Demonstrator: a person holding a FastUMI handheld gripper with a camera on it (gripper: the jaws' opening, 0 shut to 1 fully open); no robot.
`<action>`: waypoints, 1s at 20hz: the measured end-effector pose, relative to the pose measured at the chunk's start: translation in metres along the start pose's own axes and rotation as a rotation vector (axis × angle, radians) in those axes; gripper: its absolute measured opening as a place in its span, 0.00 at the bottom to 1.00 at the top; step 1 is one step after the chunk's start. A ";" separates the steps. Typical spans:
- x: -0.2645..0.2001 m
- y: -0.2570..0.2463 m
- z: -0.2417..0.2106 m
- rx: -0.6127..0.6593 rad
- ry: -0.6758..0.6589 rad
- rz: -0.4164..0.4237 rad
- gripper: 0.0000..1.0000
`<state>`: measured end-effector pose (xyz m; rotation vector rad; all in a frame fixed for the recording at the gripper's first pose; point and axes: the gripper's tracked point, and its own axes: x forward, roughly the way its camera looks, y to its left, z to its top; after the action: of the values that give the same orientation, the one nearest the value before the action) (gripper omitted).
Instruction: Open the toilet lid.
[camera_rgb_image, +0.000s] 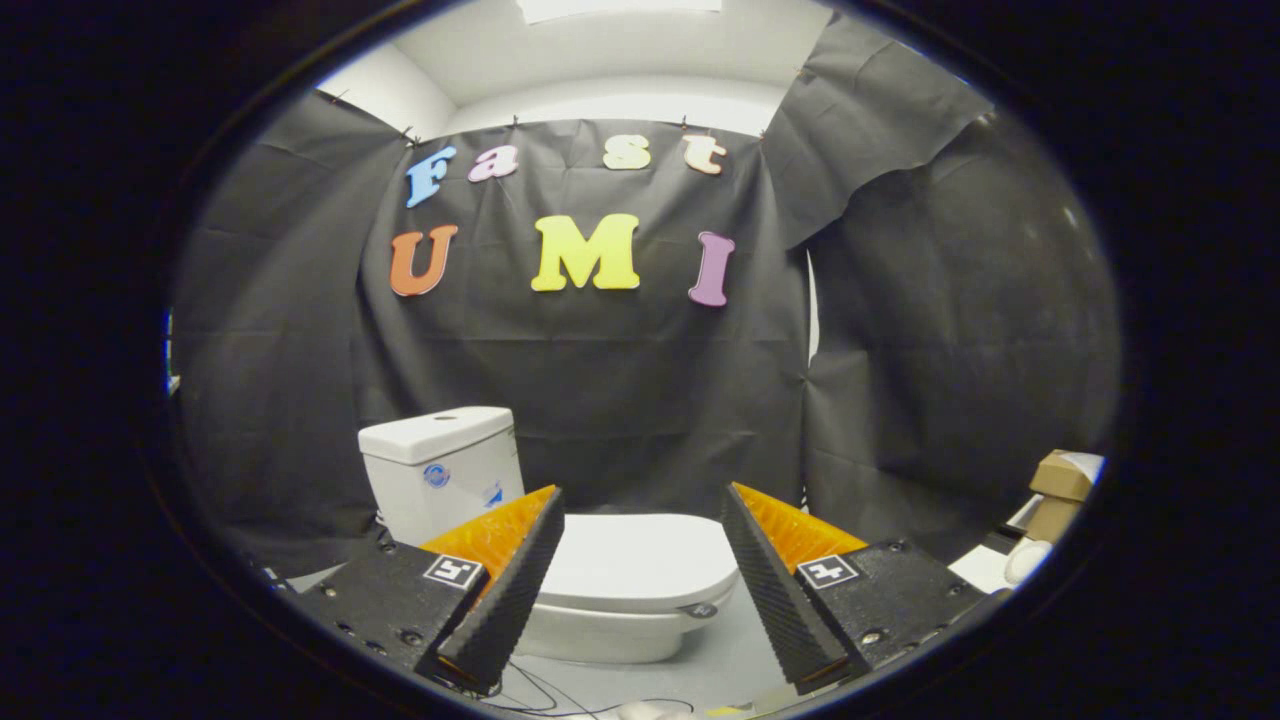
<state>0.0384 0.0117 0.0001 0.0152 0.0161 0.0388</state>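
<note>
A white toilet stands on the floor beyond my fingers, seen from its side. Its lid (640, 560) lies flat and closed over the bowl (610, 628), and the cistern (442, 468) rises behind it to the left. My gripper (640, 505) hovers above and short of the lid, open, with the lid showing in the wide gap between the two fingers (515, 580). The fingers are black with ribbed pads and orange backs. Nothing is held between them.
Black cloth walls close the booth behind and on both sides. Cardboard boxes (1060, 490) and a white object sit low at the right. Thin cables (560, 700) trail on the pale grey floor below the bowl.
</note>
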 end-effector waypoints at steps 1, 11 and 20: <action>0.009 -0.001 0.000 0.006 0.002 0.003 0.99; 0.129 -0.067 -0.063 0.217 0.167 -0.064 1.00; 0.186 -0.138 -0.198 0.471 0.398 -0.122 0.99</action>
<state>0.2259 -0.1161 -0.2032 0.4769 0.4242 -0.0856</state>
